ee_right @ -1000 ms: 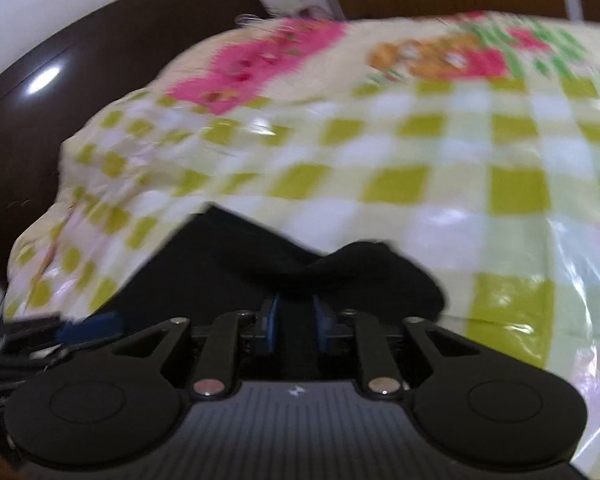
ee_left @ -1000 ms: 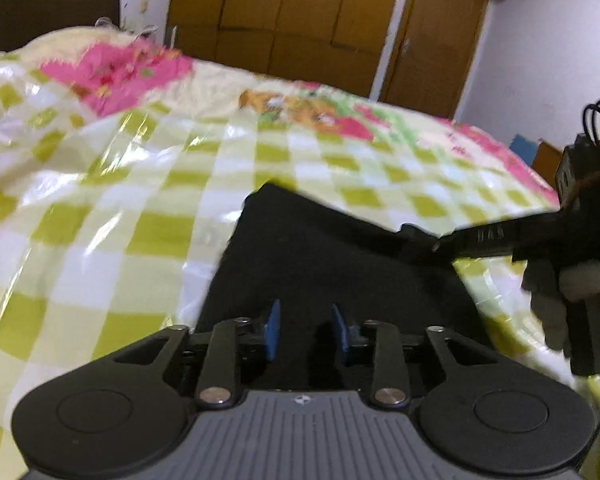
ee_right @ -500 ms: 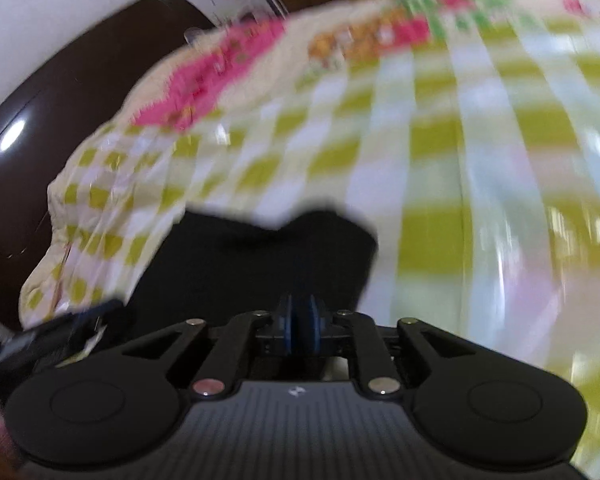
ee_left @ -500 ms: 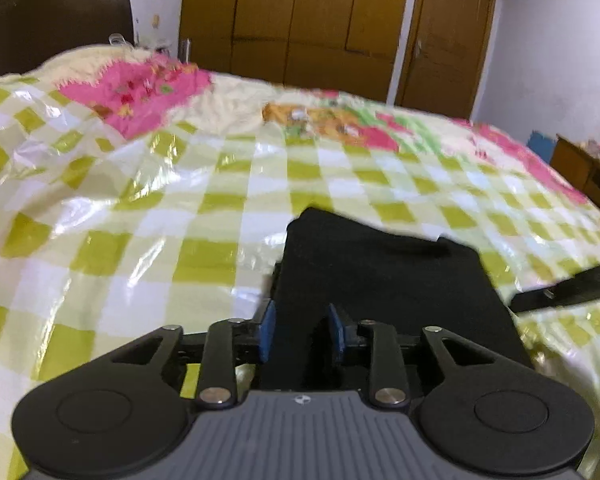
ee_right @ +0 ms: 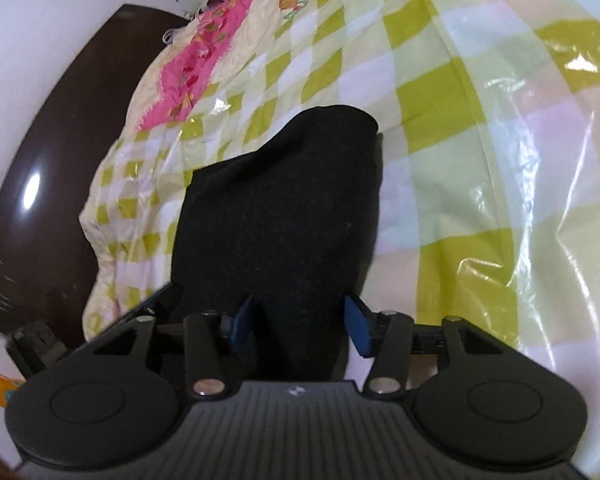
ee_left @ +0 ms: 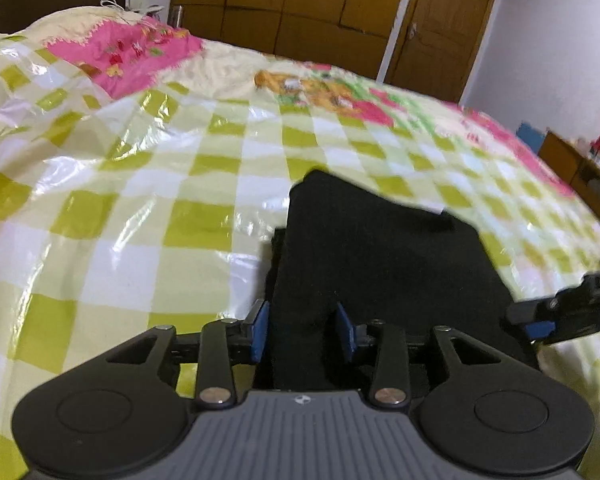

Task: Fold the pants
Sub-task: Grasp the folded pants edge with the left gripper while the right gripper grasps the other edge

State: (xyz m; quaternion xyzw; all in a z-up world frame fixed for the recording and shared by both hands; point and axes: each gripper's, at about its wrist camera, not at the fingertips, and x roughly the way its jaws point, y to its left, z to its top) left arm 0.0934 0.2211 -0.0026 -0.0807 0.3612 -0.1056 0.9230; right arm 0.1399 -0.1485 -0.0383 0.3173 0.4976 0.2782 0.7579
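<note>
Black pants (ee_left: 384, 256) lie folded in a compact stack on the bed's green-and-white checked plastic sheet (ee_left: 132, 208). My left gripper (ee_left: 302, 330) is open, its blue pads on either side of the pants' near edge. My right gripper (ee_right: 300, 322) is open too, with the pants (ee_right: 284, 208) running between its blue pads; whether they touch the cloth I cannot tell. The right gripper also shows at the right edge of the left wrist view (ee_left: 556, 312). The left gripper's black body shows at the lower left of the right wrist view (ee_right: 40, 340).
A floral quilt in pink and cream (ee_left: 132, 52) covers the far part of the bed. A dark headboard (ee_right: 40, 160) stands at the left. Brown wardrobe doors (ee_left: 320, 4) and a low wooden shelf (ee_left: 580, 176) lie beyond the bed.
My right gripper has opened; it was shut on the pants half a second ago. My left gripper has opened a little wider. The folded pants have settled flat on the sheet.
</note>
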